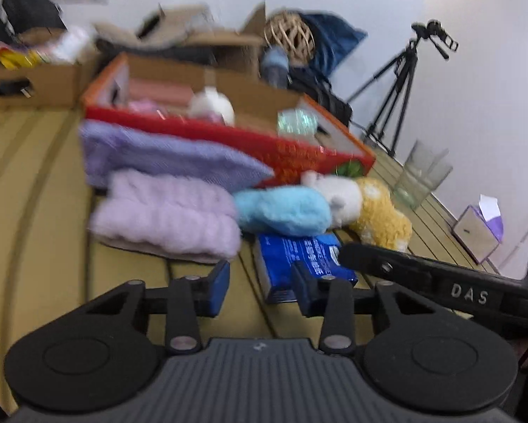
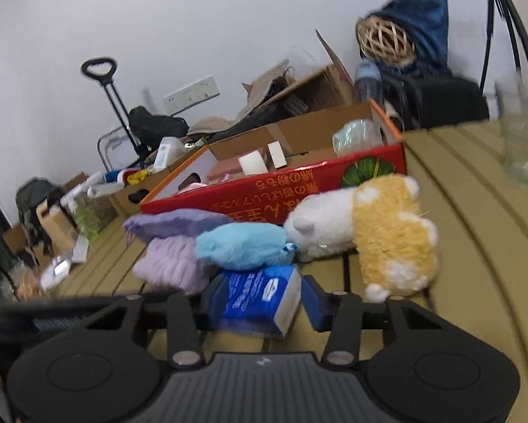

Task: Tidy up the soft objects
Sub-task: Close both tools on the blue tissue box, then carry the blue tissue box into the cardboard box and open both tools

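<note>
the soft things lie in a loose row on the slatted tan table (image 1: pixel 45 190), just in front of a red cardboard box (image 1: pixel 288 151). from left to right in the left wrist view: a fluffy lilac rolled towel (image 1: pixel 165 218) with a flatter purple knitted cloth (image 1: pixel 172 155) behind it leaning on the box, a fuzzy light blue plush (image 1: pixel 281 211), then a white and yellow plush animal (image 1: pixel 366 208) lying on its side. the blue plush rests partly on a glossy blue tissue pack (image 1: pixel 299 264), which sits nearest of all.

the left tongs (image 1: pixel 260 289) hang half spread over bare slats with nothing between the blue pads; the pack's near left corner lies just beyond the right pad. the right tongs (image 2: pixel 264 303) are half spread around the pack's near end, with the pack between the pads; whether the pads touch it cannot be told. the right tongs' black finger, marked das, crosses the left wrist view from the right, over the pack.

the open box holds a white tape roll (image 2: pixel 253 162) and a crinkled clear wrapper (image 2: pixel 355 134). a clear glass vase (image 1: pixel 419 176) stands right of the plush animal, and a tissue box (image 1: pixel 479 229) farther right. brown cartons (image 1: pixel 28 81), a wicker ball (image 1: pixel 288 37) and a tripod (image 1: pixel 398 81) crowd the far wall.
</note>
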`<state>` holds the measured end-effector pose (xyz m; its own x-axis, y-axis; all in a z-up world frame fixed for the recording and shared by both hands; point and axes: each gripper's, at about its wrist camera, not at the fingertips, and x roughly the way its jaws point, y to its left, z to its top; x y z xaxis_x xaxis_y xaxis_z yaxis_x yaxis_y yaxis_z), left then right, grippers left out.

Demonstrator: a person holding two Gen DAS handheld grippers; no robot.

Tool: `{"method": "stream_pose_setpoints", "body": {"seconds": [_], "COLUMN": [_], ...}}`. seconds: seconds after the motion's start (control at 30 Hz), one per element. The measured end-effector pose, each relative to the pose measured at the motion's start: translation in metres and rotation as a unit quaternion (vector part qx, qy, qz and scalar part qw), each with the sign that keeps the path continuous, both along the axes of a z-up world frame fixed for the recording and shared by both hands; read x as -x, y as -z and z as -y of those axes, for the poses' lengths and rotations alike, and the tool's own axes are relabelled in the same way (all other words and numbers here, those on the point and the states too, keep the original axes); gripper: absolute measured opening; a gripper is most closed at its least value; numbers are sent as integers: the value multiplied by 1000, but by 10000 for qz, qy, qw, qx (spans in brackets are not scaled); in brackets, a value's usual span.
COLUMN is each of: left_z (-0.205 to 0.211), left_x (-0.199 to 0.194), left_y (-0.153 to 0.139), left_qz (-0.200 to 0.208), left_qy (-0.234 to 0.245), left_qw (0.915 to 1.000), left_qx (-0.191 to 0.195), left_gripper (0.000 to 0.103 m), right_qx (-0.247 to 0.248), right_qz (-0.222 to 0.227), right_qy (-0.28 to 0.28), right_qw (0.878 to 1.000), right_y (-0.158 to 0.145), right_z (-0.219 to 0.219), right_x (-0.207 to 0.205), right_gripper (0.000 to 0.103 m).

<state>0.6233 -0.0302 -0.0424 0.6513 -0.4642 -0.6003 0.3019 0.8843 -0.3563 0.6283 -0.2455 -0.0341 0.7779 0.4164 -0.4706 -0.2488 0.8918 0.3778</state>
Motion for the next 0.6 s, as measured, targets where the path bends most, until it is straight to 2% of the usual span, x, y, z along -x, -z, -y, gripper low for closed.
{"method": "stream_pose_setpoints", "body": {"seconds": [0.1, 0.2, 0.43, 0.6], "left_z": [-1, 1, 2, 0], "left_x": [-11, -15, -7, 35], "left_y": [13, 17, 17, 4], "left_qz": [-129, -186, -200, -19], "left_qy": [25, 49, -48, -221], "left_qw": [9989, 9974, 9966, 9975], "left_qx": [454, 693, 795, 669], "left_gripper": [36, 34, 28, 28], "right_qx": [-313, -591, -488, -404], "right_qz": [-198, -329, -272, -119], "right_qy": [-13, -5, 37, -11], "right_qw": [9993, 9977, 9984, 9991], "right_y": [18, 25, 26, 14], "right_z": [3, 8, 7, 3], "right_x": [-11, -15, -11, 24], "right_gripper": [35, 31, 27, 23]}}
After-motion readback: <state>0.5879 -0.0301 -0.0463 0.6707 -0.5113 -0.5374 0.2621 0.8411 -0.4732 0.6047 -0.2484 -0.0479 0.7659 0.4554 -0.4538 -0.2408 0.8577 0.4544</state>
